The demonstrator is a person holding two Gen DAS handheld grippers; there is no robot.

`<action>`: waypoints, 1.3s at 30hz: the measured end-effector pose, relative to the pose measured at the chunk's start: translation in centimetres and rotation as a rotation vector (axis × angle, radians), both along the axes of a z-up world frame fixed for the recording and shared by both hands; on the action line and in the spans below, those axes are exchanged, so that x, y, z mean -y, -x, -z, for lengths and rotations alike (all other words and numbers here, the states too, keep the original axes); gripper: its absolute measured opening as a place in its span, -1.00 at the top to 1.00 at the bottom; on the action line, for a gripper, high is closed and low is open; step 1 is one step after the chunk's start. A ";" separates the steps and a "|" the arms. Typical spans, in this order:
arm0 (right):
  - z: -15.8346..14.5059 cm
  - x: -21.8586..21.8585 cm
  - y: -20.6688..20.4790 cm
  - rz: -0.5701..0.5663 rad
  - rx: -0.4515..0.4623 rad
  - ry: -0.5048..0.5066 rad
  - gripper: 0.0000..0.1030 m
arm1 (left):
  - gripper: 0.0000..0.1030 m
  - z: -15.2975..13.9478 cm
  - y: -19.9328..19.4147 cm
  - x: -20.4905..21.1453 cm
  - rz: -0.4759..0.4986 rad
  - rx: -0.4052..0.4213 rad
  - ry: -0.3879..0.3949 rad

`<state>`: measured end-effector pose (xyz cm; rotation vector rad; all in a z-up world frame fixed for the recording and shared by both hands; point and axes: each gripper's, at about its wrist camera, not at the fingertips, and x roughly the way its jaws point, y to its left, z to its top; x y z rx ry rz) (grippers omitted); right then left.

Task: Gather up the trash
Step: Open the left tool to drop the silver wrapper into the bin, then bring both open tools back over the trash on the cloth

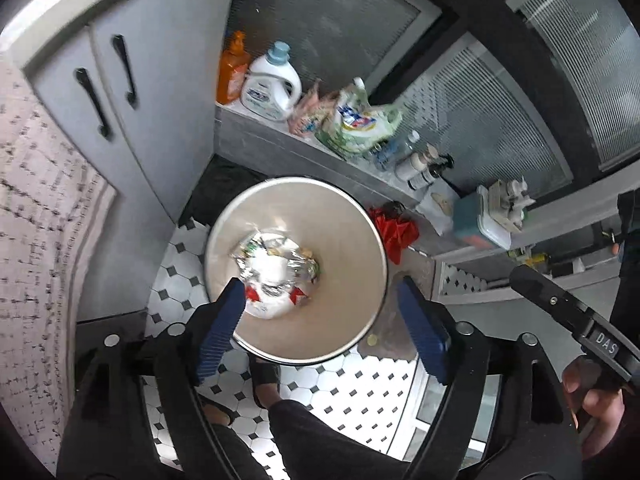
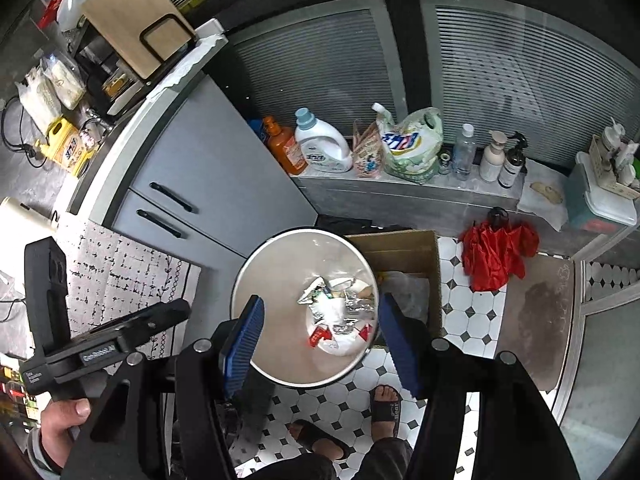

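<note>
A round metal trash bin (image 1: 344,240) stands on the tiled floor and also shows in the right wrist view (image 2: 272,280). Crumpled foil, white paper and red-printed wrappers (image 1: 274,276) lie at its bottom, seen too in the right wrist view (image 2: 340,312). My left gripper (image 1: 320,328) hovers above the bin's near rim, open and empty, blue pads wide apart. My right gripper (image 2: 318,344) is also open and empty above the bin's near rim.
A grey cabinet (image 2: 208,184) stands left of the bin. A cardboard box (image 2: 404,256) sits right behind it. A red umbrella (image 2: 496,252) lies on the floor. Detergent bottles (image 2: 324,144) line a low ledge by the window. My feet (image 2: 384,404) are below.
</note>
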<state>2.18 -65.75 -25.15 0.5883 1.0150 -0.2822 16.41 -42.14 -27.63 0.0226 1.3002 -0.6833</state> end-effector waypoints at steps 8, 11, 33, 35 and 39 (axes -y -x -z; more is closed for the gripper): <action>-1.8 -4.0 -3.8 -0.091 0.056 0.017 -0.51 | -0.69 -4.4 -2.3 -6.5 -0.151 0.134 -0.002; -2.6 -5.9 -5.6 -0.132 0.077 0.018 -0.61 | -0.73 -6.0 -3.0 -9.4 -0.212 0.173 -0.004; -9.1 -26.1 -15.6 -0.486 0.235 0.032 -0.85 | -0.89 -14.1 -2.5 -33.2 -0.639 0.373 -0.005; -9.3 -28.0 -16.1 -0.517 0.239 0.031 -0.85 | -0.89 -14.4 -2.2 -35.4 -0.680 0.380 -0.009; -9.5 -31.0 -16.9 -0.566 0.244 0.026 -0.85 | -0.89 -14.7 -1.6 -38.7 -0.739 0.393 -0.016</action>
